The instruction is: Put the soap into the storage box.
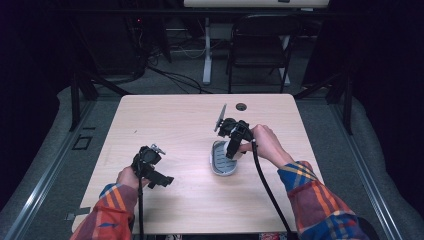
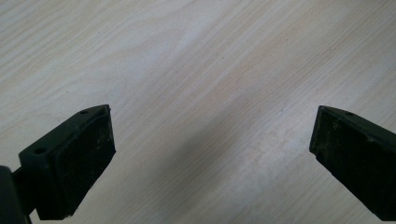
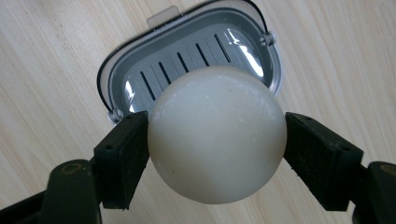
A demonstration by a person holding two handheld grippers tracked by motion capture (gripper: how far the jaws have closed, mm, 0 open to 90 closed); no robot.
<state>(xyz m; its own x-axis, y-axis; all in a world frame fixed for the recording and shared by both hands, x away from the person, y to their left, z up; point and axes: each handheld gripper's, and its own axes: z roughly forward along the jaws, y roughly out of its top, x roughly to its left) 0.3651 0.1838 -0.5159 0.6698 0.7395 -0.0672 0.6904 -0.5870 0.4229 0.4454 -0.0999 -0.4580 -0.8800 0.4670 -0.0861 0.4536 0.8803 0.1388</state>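
Note:
My right gripper [image 3: 217, 140] is shut on a round, cream-white bar of soap [image 3: 217, 135], its two black pads pressed against the soap's sides. Under the soap lies a grey oval soap dish [image 3: 140, 60] with a slotted floor and a white rim. In the high view the right gripper [image 1: 234, 146] hangs over the soap dish [image 1: 220, 165] near the table's middle. My left gripper [image 1: 159, 180] rests low over the front left of the table. Its jaws [image 2: 208, 154] stand wide open with bare wood between them.
The light wooden table [image 1: 180, 125] has a small round cable hole [image 1: 241, 106] near its far edge. Beyond the table stand a dark folding chair [image 1: 260, 45] and a white desk leg [image 1: 206, 50]. Cables trail from both grippers toward the near edge.

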